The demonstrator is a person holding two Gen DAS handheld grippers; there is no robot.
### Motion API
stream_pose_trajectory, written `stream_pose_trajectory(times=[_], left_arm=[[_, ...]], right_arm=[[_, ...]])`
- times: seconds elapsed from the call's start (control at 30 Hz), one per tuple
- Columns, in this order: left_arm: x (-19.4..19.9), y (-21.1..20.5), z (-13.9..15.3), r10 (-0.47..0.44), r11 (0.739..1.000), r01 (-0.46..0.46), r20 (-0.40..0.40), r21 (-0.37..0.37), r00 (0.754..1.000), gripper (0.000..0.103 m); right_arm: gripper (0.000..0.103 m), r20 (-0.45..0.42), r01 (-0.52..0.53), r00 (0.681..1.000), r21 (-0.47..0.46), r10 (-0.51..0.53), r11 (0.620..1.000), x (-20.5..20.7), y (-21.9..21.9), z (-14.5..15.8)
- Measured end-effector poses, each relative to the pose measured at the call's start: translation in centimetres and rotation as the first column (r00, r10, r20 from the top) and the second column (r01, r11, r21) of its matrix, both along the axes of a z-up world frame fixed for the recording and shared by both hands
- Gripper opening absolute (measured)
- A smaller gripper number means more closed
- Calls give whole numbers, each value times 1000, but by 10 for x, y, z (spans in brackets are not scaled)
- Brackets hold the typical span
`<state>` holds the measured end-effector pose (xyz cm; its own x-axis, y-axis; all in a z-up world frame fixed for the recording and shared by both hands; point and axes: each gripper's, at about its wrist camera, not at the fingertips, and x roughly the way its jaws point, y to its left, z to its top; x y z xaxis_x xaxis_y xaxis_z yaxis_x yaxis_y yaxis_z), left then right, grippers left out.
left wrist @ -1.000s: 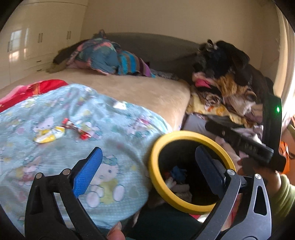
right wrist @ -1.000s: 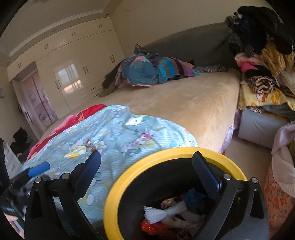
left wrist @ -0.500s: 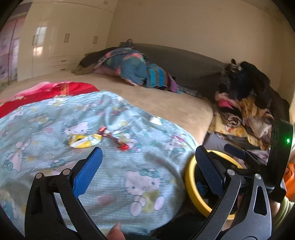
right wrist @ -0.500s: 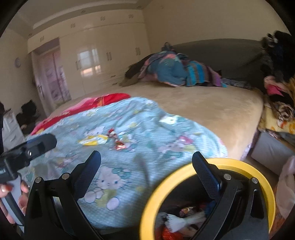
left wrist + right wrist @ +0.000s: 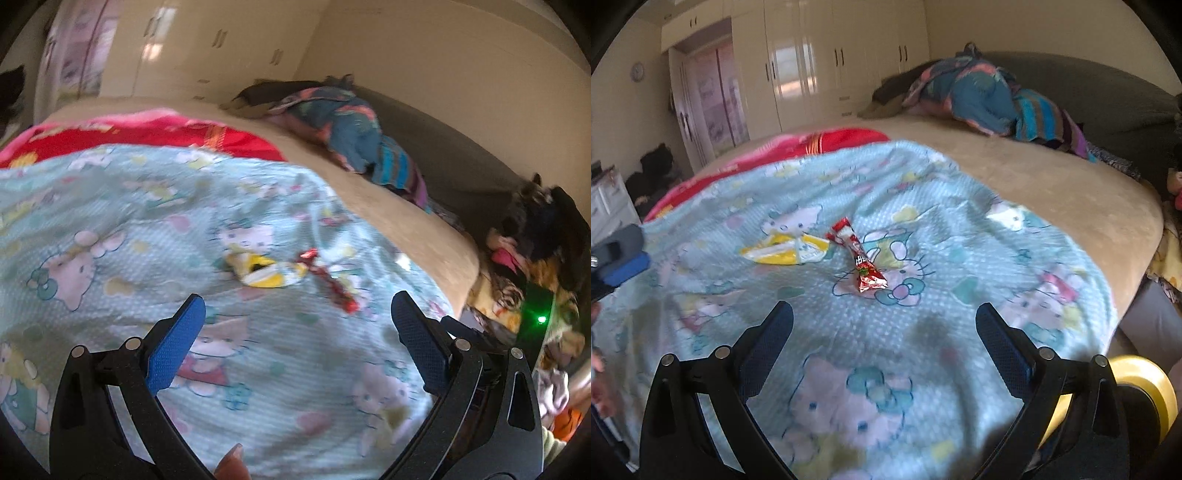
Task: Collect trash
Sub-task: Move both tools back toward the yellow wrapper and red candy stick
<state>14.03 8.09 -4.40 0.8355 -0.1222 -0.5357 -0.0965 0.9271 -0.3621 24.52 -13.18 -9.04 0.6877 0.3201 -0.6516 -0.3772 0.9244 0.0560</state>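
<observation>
A red snack wrapper [image 5: 860, 260] and a yellow-and-white wrapper [image 5: 786, 251] lie side by side on a light blue cartoon-print blanket [image 5: 923, 332] on the bed. In the left wrist view the yellow wrapper [image 5: 264, 271] and red wrapper [image 5: 334, 286] lie just beyond my left gripper [image 5: 295, 343], which is open and empty. My right gripper [image 5: 884, 347] is open and empty, a short way before the red wrapper. The yellow-rimmed trash bin [image 5: 1145, 384] shows at the lower right edge of the right wrist view.
A red blanket [image 5: 812, 144] lies behind the blue one. A heap of colourful bedding [image 5: 979, 96] sits at the bed's head. Piled clothes [image 5: 528, 258] stand right of the bed. White wardrobes [image 5: 812, 55] line the far wall.
Both grippers have swung left from over the yellow-rimmed bin to over the blue blanket. The wrappers now lie closer ahead of them. The bin has slid to the right edge.
</observation>
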Motion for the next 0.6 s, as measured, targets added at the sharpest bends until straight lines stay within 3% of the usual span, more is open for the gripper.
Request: stream_pose_trajectory(times=[0.1,0.17,0.4,0.47,0.53,0.6], left_arm=[[11,17,-11,23,1000,-24,-38,-16,999,93],[20,23,-18,27,999,-28,-63,-20,998,92],[57,40,-43,20,998,-28,-149,-53,989,68],[65,41,-50,12,997,-24,-166,-68,986,65],[72,41,-56,2,996,-18,-176,-91,984,64],[78,40,-60,-8,994,-12,-183,-110,983,62]], right_arm=[[95,-32,-4,999,-35,3,999,22,14,-14],[89,-55,-3,998,-47,1,999,36,20,-22],[76,-120,3,993,-60,-11,998,74,36,-40],[73,-133,-8,991,-75,-2,997,80,40,-46],[66,-142,-31,990,-96,17,995,85,45,-50],[53,-153,-58,987,-112,40,992,87,51,-55]])
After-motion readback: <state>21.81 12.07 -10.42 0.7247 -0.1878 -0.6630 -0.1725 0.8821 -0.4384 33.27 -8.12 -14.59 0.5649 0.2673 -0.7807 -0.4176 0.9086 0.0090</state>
